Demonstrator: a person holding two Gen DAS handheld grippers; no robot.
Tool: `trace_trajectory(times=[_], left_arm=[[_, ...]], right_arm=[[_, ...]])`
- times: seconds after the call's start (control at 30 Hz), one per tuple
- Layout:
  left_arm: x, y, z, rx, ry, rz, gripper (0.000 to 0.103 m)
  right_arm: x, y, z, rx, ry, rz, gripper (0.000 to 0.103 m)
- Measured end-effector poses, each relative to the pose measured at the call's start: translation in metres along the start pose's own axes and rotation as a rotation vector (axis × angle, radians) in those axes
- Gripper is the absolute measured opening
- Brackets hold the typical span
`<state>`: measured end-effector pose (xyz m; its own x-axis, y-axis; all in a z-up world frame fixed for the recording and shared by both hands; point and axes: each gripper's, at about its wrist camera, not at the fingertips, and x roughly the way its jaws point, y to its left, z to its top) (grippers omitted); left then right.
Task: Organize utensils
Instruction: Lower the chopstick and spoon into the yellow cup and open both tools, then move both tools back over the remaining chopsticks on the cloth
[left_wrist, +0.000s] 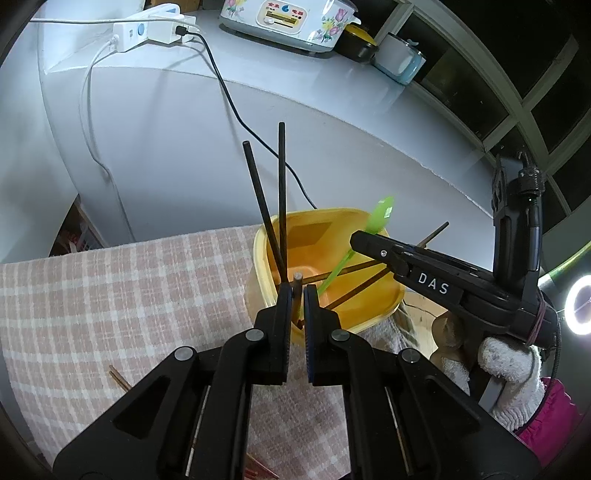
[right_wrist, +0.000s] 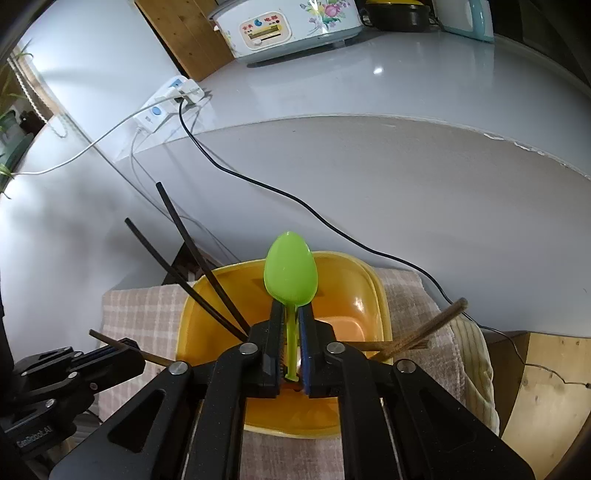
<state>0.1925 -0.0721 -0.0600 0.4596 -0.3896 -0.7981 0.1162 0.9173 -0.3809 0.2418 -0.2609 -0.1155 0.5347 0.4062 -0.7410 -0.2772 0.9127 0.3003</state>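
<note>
the yellow tub (right_wrist: 373, 295), a smooth plastic bin with rounded corners and an orange floor, sits on the checked cloth (left_wrist: 110, 295) at the near edge of the table and already holds most of the utensils: two thin black chopsticks (right_wrist: 192, 258) lean out over its far-left rim and brown wooden chopsticks (right_wrist: 424, 332) rest across its right rim. the green spoon (right_wrist: 291, 273), glossy plastic with an oval bowl and a slim handle, stands over the tub with its handle between the pads of the right gripper (right_wrist: 291, 321); the pads look slightly parted, so whether they pinch it i cannot tell. the left gripper (left_wrist: 297, 291) is pressed together on a brown wooden chopstick (left_wrist: 297, 280), end-on over the tub's near rim. left to do, by my reading: drop both, then gather the stray wooden sticks (left_wrist: 120, 378) on the cloth near left. behind is a smooth grey counter (right_wrist: 406, 166) with a flowered rice cooker (right_wrist: 288, 26).
</note>
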Motion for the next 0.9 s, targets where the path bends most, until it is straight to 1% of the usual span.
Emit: trace_trajectory(times=[0.03, 0.07, 0.13, 0.17, 0.2, 0.23, 0.3, 0.6, 0.7, 0.9], left_arm=[[-0.001, 0.000, 0.000, -0.002, 0.001, 0.001, 0.003], [-0.001, 0.000, -0.001, -0.004, 0.001, 0.002, 0.003], [-0.004, 0.000, -0.003, -0.007, 0.002, 0.003, 0.004], [-0.006, 0.000, -0.003, -0.008, 0.001, 0.003, 0.004], [-0.008, -0.001, -0.004, -0.009, -0.001, 0.002, 0.008], [-0.011, -0.001, -0.005, -0.009, -0.007, 0.001, 0.016], [-0.016, -0.001, -0.006, -0.009, -0.019, 0.004, 0.023], [-0.046, 0.014, -0.018, -0.025, -0.057, 0.031, 0.023], [-0.059, 0.029, -0.028, -0.038, -0.069, 0.055, 0.023], [-0.081, 0.071, -0.052, -0.101, -0.066, 0.111, 0.023]], right_arm=[[-0.001, 0.000, -0.001, 0.001, -0.002, 0.000, 0.017], [-0.003, 0.000, -0.001, 0.001, -0.006, 0.000, 0.019], [-0.006, 0.001, -0.002, -0.002, -0.015, 0.002, 0.027], [-0.009, 0.002, -0.002, -0.006, -0.019, 0.001, 0.029], [-0.011, 0.002, -0.002, -0.009, -0.023, -0.001, 0.031], [-0.012, 0.002, -0.002, -0.010, -0.026, -0.002, 0.031], [-0.016, 0.002, -0.002, -0.013, -0.032, -0.002, 0.031], [-0.036, 0.004, -0.009, -0.021, -0.058, 0.018, 0.032], [-0.044, 0.006, -0.013, -0.030, -0.065, 0.031, 0.032], [-0.060, 0.011, -0.028, -0.044, -0.068, 0.073, 0.032]])
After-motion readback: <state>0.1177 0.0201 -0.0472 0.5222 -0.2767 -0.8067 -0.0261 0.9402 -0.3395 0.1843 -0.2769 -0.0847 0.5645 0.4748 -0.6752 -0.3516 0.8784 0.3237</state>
